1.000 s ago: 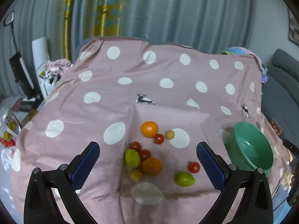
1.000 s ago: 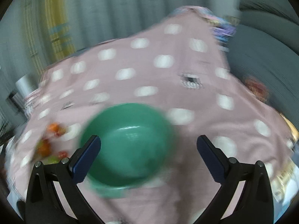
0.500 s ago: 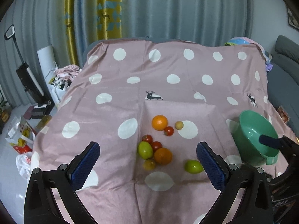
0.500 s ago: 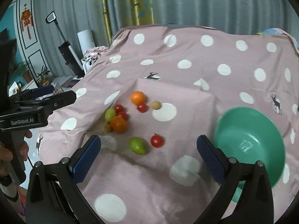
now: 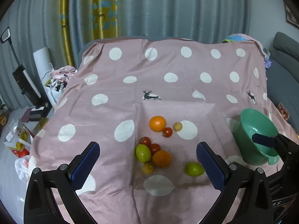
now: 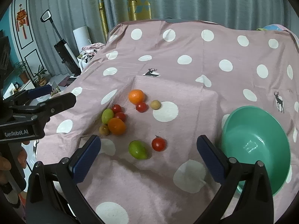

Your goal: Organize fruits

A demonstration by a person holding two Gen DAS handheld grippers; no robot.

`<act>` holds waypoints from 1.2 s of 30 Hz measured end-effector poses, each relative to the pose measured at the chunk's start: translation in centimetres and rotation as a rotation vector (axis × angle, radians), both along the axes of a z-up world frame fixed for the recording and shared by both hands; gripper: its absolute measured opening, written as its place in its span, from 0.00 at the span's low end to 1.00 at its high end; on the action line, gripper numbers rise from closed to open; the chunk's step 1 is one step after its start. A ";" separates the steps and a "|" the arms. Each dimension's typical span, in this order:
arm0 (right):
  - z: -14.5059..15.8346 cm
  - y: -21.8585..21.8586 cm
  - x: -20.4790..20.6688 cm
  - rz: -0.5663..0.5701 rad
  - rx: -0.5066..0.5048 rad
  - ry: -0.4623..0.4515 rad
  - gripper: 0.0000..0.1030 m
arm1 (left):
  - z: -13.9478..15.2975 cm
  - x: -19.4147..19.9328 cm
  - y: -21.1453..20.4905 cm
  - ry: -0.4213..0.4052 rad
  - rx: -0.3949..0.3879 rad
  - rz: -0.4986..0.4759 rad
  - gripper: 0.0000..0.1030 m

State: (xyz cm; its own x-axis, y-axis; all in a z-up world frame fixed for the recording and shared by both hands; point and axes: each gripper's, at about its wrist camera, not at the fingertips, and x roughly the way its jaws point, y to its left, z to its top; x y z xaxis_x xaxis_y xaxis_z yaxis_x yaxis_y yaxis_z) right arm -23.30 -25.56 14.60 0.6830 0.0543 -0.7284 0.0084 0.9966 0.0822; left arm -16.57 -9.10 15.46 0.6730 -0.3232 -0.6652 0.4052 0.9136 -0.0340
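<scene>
Hovering over the surface point(image 5: 112, 112), both tongs spread wide, nothing held. Left tongs point(image 5: 148, 163) above the near edge, blue pads point(image 5: 85, 163) far apart, fruit cluster showing between them. Right tongs point(image 6: 148, 157) likewise fully spread and empty, pads point(image 6: 86, 158) either side of the near fruit.

Surface covered with pink cloth point(image 6: 186, 78), white polka dots and small deer prints. Fruit all lying loose on the cloth, centre area. Far group: orange point(image 5: 157, 123), tomato point(image 5: 167, 132) touching it on the near side, small yellowish round fruit point(image 5: 177, 126) just beside. Near group, packed together: two tomatoes point(image 5: 145, 141), green fruit point(image 5: 143, 153), second orange point(image 5: 161, 158), small yellow-brown fruit point(image 5: 147, 168) at the front. Another green fruit point(image 6: 137, 149) apart from the cluster, nearer the right tongs, with a lone tomato point(image 6: 158, 144) just beside it in the right wrist view.

Green bowl point(image 6: 256, 145) at the right side of the surface, well apart from the fruit, no fruit inside. From the left wrist view the right tongs overlap the bowl's near rim; can't tell if touching.

Left tongs also visible at left edge of right wrist view, a hand point(image 6: 5, 165) on its grip. Grey curtain point(image 5: 177, 9) behind, gold panels. Sofa point(image 5: 284, 69) at right.
</scene>
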 end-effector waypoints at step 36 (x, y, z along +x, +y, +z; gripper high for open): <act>-3.6 -1.5 0.0 0.023 0.134 0.073 1.00 | -4.0 2.2 -0.6 0.204 -0.089 -0.093 1.00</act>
State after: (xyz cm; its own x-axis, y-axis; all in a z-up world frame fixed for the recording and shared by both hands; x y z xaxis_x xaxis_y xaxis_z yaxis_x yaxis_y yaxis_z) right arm -23.31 -27.02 11.04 0.6262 0.1700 -0.7609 -0.0039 0.9766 0.2150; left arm -14.41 -9.71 11.45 0.4924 -0.4411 -0.7503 0.4640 0.8624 -0.2024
